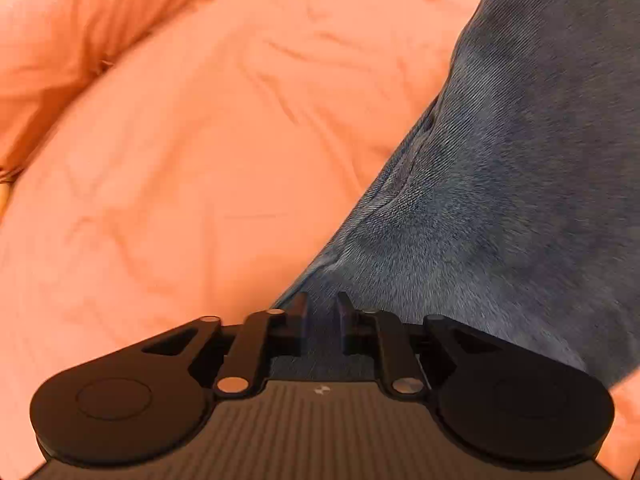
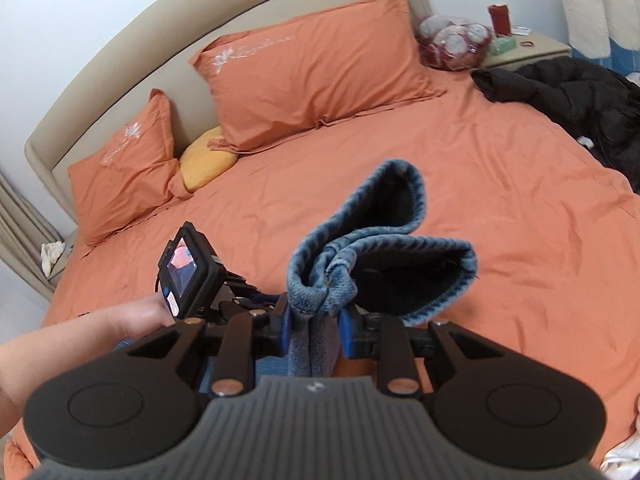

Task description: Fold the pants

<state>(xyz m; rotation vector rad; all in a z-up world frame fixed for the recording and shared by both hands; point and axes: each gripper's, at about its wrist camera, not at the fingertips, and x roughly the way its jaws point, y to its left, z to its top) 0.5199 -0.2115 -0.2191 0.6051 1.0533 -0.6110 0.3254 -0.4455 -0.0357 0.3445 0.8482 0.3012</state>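
Right gripper (image 2: 312,330) is clamped on the blue denim pants (image 2: 372,248), whose two hem openings stand up above its fingers over the orange bed cover (image 2: 500,200). Only the left wrist view shows the left gripper (image 1: 322,312) nipping the pants' edge, denim stretching away above the cover. Only the right wrist view shows the room: a hand (image 2: 136,316) beside a small camera (image 2: 188,270), orange pillows (image 2: 312,68), a yellow cushion (image 2: 204,160), the beige headboard (image 2: 120,68), a black jacket (image 2: 568,96) and a nightstand (image 2: 532,46).
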